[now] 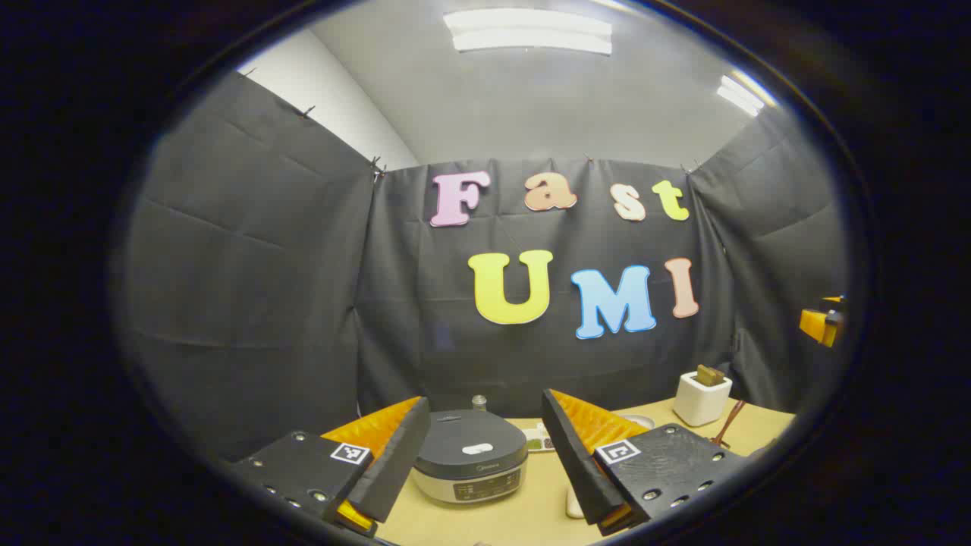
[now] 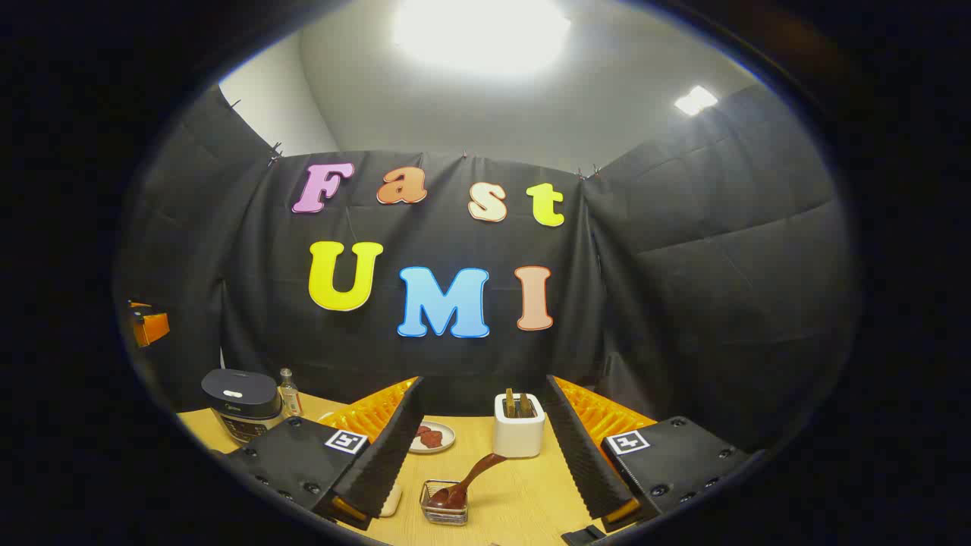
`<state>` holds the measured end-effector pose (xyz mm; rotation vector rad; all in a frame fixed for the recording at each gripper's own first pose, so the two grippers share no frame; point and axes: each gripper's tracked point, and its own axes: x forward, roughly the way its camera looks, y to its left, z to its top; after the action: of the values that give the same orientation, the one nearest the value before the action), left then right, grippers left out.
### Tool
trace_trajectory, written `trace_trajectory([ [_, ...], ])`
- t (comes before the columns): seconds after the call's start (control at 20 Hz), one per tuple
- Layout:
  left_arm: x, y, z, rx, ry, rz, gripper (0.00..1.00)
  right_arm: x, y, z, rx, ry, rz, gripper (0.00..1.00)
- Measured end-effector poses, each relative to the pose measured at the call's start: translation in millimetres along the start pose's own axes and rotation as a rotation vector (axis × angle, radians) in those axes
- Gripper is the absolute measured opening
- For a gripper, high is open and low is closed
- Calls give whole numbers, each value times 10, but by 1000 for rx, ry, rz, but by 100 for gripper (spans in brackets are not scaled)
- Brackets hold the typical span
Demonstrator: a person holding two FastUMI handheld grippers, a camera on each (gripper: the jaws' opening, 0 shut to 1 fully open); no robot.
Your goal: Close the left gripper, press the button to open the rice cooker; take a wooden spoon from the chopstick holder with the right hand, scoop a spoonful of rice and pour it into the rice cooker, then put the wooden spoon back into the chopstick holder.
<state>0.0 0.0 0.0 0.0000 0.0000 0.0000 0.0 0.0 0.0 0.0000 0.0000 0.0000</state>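
Table: the pale wooden tabletop [image 2: 523, 493] is running back to the black cloth booth wall [image 2: 721, 303].
Cooker: the round grey rice cooker [image 1: 470, 462], lid down, is sitting between the left gripper [image 1: 485, 455] fingers, which are standing apart.
Holder: the white square chopstick holder [image 2: 519, 434] is standing ahead of the right gripper [image 2: 485, 447], fingers spread, gripping nothing.
Spoon: the brown wooden spoon [image 2: 466, 483] is leaning in a small clear glass dish [image 2: 444, 513], possibly holding rice.

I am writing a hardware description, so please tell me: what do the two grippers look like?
Both look alike. The left gripper and the right gripper each have two flat wedge-shaped fingers with ribbed inner faces, mounted on black blocks with round screws. Each block carries a small square black-and-white marker.
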Motion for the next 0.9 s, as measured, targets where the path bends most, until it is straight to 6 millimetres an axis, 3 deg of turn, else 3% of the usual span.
trace_trajectory([
  [0.35, 27, -44, 39, 2, 5, 2, 90, 44, -120, -75, 9, 18, -12, 97],
  [0.9, 32, -105, 84, 10, 3, 9, 90, 43, -143, -80, 5, 23, 4, 97],
])
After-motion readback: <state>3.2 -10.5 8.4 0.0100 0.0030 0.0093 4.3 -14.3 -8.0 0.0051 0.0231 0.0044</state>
